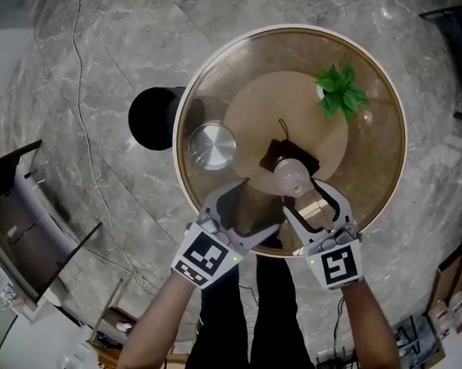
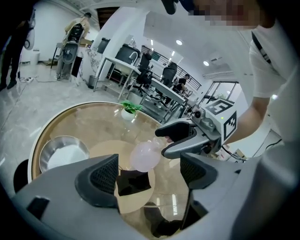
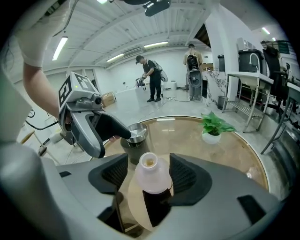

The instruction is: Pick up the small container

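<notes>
The small container is a pale, translucent bottle with an open neck. It stands upright on a black pouch on the beige disc of the round glass table. My right gripper is at the bottle, and in the right gripper view the bottle sits between the two pads with a gap on its left side. My left gripper hovers open just left of it, nothing between its jaws. In the left gripper view the bottle shows beyond the open left gripper, with the right gripper reaching in from the right.
A steel bowl stands on the table's left part, and a small potted plant at the far right. A round black stool stands on the floor by the table's left edge. A thin cable trails over the marble floor.
</notes>
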A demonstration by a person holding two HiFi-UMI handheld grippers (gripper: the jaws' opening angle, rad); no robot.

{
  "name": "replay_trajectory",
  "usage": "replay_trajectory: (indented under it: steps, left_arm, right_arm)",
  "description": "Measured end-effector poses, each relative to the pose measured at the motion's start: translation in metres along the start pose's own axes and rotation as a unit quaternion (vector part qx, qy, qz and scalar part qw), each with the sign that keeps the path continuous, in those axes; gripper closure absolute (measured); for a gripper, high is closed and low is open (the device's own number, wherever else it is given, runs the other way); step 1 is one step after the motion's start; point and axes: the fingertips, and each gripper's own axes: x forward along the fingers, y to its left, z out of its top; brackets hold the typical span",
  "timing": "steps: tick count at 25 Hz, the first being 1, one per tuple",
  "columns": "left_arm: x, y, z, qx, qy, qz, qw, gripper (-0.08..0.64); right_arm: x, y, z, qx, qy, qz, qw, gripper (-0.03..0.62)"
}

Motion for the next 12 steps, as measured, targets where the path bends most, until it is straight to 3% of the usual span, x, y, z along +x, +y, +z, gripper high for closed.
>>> replay_trajectory:
  steps: [7,12]
  left_arm:
    - [0.009,0.007,-0.012,-0.052,-0.004,-0.026,0.9983,0.15]
    - [0.012,0.01,-0.015,-0.074,-0.012,-0.034,0.9966,0.147]
  right_arm:
    - [0.017,0.006,-0.01,-0.031,0.0,0.016,0.999,0.336]
    - [0.018,0.001,-0.01,-0.051,-0.016,-0.012,0.998,0.411]
